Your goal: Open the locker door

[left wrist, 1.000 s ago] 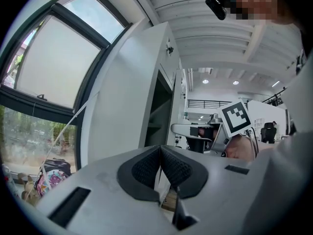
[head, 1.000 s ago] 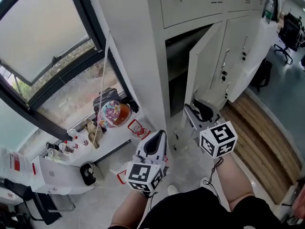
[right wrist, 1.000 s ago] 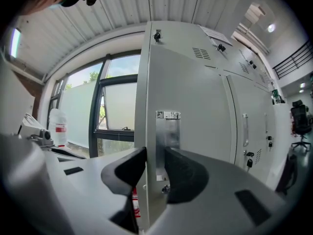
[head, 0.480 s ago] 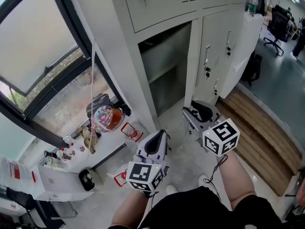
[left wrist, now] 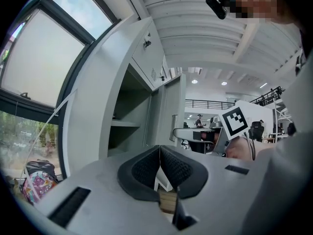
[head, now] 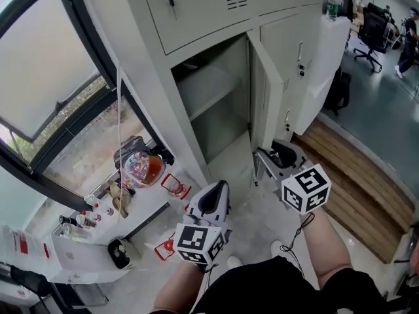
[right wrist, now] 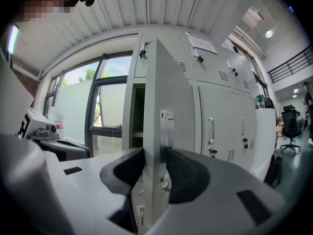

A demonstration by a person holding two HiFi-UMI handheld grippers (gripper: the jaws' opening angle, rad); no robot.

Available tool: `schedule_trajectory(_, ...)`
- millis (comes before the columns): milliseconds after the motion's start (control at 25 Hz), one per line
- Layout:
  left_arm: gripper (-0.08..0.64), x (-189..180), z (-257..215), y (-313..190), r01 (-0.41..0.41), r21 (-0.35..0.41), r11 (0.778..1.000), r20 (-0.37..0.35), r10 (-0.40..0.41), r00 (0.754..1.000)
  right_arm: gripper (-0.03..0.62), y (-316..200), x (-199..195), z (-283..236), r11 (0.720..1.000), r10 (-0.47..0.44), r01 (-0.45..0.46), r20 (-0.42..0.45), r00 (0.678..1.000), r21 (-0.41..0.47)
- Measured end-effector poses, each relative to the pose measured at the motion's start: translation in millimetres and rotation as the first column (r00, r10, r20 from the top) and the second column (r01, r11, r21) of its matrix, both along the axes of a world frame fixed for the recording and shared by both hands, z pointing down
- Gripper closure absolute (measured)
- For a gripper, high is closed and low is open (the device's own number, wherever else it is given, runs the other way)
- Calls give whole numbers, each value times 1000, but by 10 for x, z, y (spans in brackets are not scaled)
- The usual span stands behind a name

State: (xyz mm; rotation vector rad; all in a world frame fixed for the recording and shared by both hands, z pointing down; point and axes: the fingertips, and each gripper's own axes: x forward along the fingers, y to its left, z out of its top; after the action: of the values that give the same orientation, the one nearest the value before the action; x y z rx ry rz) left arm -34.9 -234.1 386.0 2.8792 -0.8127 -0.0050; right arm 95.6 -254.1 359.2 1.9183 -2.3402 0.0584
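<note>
The grey locker door (head: 265, 90) stands swung out, edge-on to me, and the compartment (head: 209, 103) with one shelf is exposed. My right gripper (head: 272, 157) is at the door's lower free edge. In the right gripper view the door's edge (right wrist: 164, 131) runs between the two dark pads of the right gripper (right wrist: 155, 173). Those jaws have just been opening, and the pads lie close along both faces. My left gripper (head: 211, 198) hangs apart in front of the locker. Its pads (left wrist: 146, 168) meet with nothing between them.
More closed locker doors (head: 298, 51) continue to the right. A colourful backpack (head: 139, 162) and small clutter lie under the big window (head: 52, 77) at left. A wooden floor strip (head: 353, 195) and an office chair (head: 373, 34) are at right.
The locker door has swung further out, from partly ajar to about square to the locker front. The right gripper has stayed at its edge, and the left gripper has kept its place beside it.
</note>
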Motion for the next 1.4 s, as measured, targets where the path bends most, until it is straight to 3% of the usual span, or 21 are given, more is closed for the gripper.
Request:
schedule_trajectory(760, 543, 879, -31, 254, -81, -8, 997, -11, 81, 997, 445, 345, 1030, -15, 988, 151, -152, -33, 988, -12)
schedule_trajectory(1400, 543, 1359, -106, 402, 12, 18, 1000, 17, -12, 1000, 457, 303, 1705, -22, 994, 106, -106, 10, 994, -2)
